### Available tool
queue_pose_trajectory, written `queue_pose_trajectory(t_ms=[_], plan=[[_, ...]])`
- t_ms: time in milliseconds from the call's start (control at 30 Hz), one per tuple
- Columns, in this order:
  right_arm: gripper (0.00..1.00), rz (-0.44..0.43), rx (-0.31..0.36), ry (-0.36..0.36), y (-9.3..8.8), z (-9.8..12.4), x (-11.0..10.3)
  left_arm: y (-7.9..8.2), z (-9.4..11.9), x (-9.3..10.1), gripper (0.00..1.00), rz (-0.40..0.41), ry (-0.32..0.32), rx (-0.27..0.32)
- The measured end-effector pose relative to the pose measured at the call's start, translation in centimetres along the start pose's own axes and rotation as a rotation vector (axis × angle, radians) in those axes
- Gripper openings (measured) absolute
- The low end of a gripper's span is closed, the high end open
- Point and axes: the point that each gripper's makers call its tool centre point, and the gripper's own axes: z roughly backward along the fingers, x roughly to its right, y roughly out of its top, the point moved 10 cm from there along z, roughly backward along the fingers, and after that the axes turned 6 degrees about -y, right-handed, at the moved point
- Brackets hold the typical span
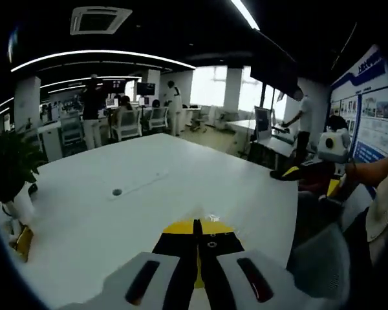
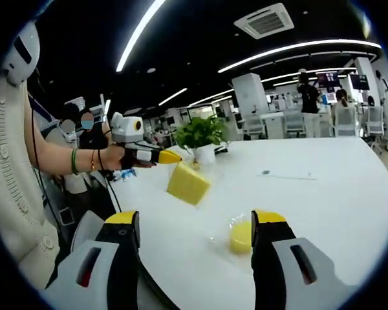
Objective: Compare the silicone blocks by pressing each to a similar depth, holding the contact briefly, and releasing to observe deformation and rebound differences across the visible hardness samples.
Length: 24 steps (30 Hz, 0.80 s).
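Block [image 2: 188, 183], yellow and square-edged, hanging tilted in mid-air over the white table [image 2: 323, 194], just off the yellow tips of the left gripper [image 2: 161, 156] where it enters the right gripper view from the left; touching or apart at those tips, cannot tell. Held out by a hand [image 2: 116, 161] with green and red bands at the wrist. Second yellow piece [image 2: 240, 236], rounder, lying on clear wrap on the table beside the inner face of one right-gripper finger. Right gripper [image 2: 196, 223] with jaws wide apart, nothing between them. In the left gripper view, left gripper [image 1: 197, 227] with black, yellow-tipped jaws together over the tabletop; block hidden from this side. Right gripper also seen there at the far right edge, beyond the table's edge. Potted plant [image 2: 200, 135] standing further back on the table. Office desks, chairs and standing people behind.
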Motion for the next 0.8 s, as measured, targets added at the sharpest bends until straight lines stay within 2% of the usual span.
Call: queue_pose_trajectory(t_ms=[100,200,467,633,800], plan=[[0.66,0.039,-0.020,0.027,1.2,-0.8,0.7,1.0,-0.2,0.5,0.00,-0.062,-0.020,-0.011],[0.68,0.088,-0.042,0.050,2.3,-1.8,1.3,1.7,-0.5,0.7,0.00,-0.091,-0.041,-0.018],[0.72,0.214,-0.088,0.148,5.7,-5.2,2.7,2.9,-0.9,0.3,0.00,-0.115,-0.072,-0.010],[0.74,0.321,-0.141,0.228,7.7,-8.4,2.9,4.0,-0.9,0.2,0.00,-0.143,-0.104,-0.005],[0.73,0.376,-0.192,0.284,8.6,-11.3,2.8,4.5,-0.9,0.2,0.00,-0.174,-0.116,-0.004]])
